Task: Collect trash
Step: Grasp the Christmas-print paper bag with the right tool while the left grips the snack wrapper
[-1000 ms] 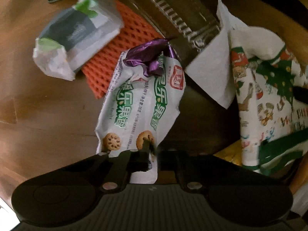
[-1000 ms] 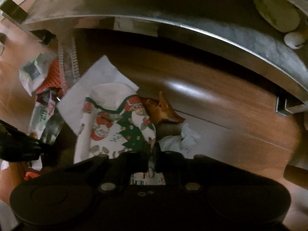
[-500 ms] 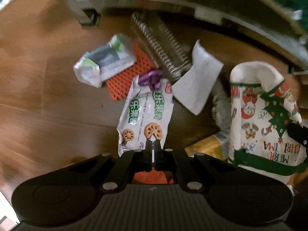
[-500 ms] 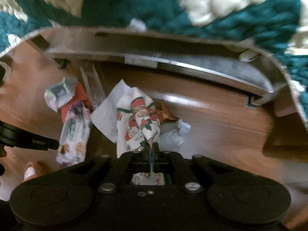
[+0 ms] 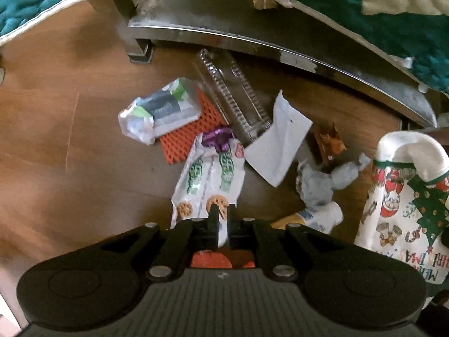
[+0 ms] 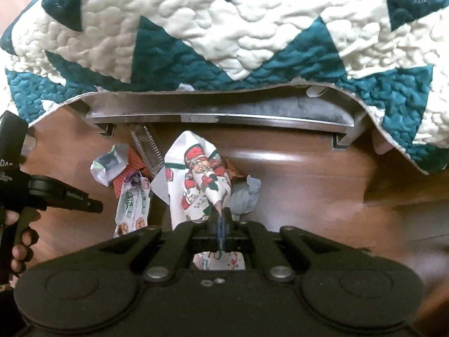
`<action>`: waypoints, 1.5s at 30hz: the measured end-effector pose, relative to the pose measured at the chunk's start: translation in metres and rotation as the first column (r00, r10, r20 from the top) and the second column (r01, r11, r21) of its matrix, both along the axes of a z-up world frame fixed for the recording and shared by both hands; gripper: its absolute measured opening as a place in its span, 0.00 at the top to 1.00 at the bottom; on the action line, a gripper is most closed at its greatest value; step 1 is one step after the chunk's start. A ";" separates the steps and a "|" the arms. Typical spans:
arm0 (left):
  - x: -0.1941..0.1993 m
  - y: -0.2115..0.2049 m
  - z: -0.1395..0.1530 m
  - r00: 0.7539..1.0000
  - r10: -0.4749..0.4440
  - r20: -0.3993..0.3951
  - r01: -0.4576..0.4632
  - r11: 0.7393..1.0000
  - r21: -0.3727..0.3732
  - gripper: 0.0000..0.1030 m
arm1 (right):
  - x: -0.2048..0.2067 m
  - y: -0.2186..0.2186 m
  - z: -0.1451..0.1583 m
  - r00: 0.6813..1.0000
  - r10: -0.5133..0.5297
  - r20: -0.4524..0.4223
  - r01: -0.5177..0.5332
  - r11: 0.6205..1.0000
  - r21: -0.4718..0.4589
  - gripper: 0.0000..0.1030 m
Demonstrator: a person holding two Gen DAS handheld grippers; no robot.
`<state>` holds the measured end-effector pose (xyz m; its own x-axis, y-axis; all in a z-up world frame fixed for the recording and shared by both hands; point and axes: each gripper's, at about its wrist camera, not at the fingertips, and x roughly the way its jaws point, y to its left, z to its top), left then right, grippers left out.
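Note:
My left gripper (image 5: 221, 213) is shut on the lower end of a white cookie wrapper (image 5: 209, 179) with green print and holds it above the wooden floor. My right gripper (image 6: 221, 214) is shut on a Christmas-print bag (image 6: 196, 179), which hangs from it; the bag also shows at the right of the left wrist view (image 5: 404, 196). On the floor lie a white-green packet (image 5: 160, 109), an orange mesh (image 5: 185, 143), a clear plastic tray (image 5: 235, 95), a white paper (image 5: 277, 146), a crumpled grey tissue (image 5: 322, 182) and a brown wrapper (image 5: 328, 143).
A metal bed frame (image 6: 224, 115) with legs runs across the back, under a teal-and-cream quilt (image 6: 224, 28) that hangs over it. The left gripper's body and the hand holding it show at the left of the right wrist view (image 6: 42, 191).
Both grippers have risen and pulled back from the floor, each with its item. The bed frame and the quilt have come into view.

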<state>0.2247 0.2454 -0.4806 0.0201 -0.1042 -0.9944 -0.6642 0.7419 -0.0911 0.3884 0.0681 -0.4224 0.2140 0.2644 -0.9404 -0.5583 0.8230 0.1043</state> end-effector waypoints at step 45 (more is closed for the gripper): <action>0.034 -0.014 -0.010 0.938 -0.345 0.038 0.333 0.924 0.188 0.80 | 0.001 0.018 -0.023 0.997 -0.022 -0.072 0.019 0.999 -0.042 0.99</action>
